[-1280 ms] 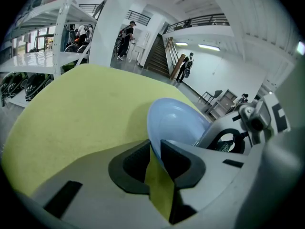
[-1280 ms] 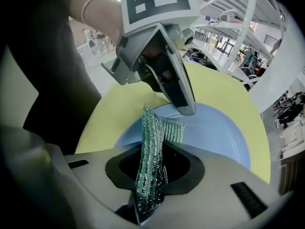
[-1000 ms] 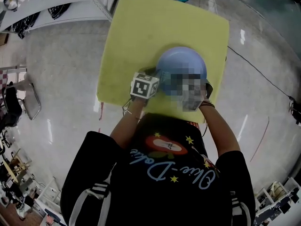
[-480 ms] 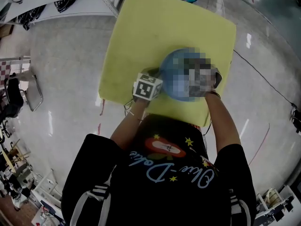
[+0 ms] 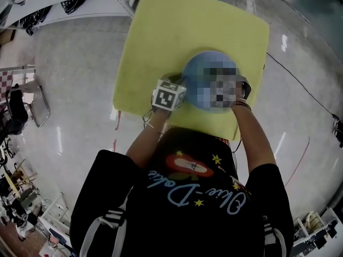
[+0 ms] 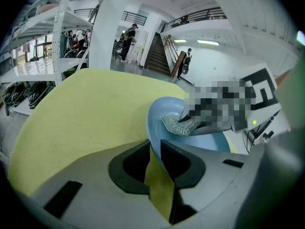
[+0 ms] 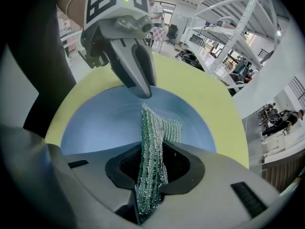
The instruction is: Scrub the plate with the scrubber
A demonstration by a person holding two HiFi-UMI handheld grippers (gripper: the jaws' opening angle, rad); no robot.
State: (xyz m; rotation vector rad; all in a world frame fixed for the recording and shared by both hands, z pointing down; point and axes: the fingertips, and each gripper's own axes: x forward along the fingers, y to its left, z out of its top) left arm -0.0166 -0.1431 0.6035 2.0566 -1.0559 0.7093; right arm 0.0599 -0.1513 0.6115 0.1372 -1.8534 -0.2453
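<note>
A blue plate (image 5: 203,68) lies on the yellow table (image 5: 161,36). My left gripper (image 6: 155,149) is shut on the plate's rim (image 6: 151,128), which runs thin between its jaws. In the right gripper view its fingers (image 7: 138,68) pinch the plate's far edge. My right gripper (image 7: 151,161) is shut on a silver-green mesh scrubber (image 7: 155,128). The scrubber's free end rests on the plate's inner surface (image 7: 105,123). In the head view the left gripper (image 5: 181,88) sits at the plate's left edge. A mosaic patch there covers most of the right gripper.
The table's near edge (image 5: 177,119) is just in front of the person's body. White shelving (image 5: 69,4) stands to the far left. A black cable (image 5: 300,90) trails across the glossy floor at the right. A chair (image 5: 32,108) stands at the left.
The right gripper with the scrubber has shifted from the plate's near rim toward its middle. The left gripper keeps its hold on the rim.
</note>
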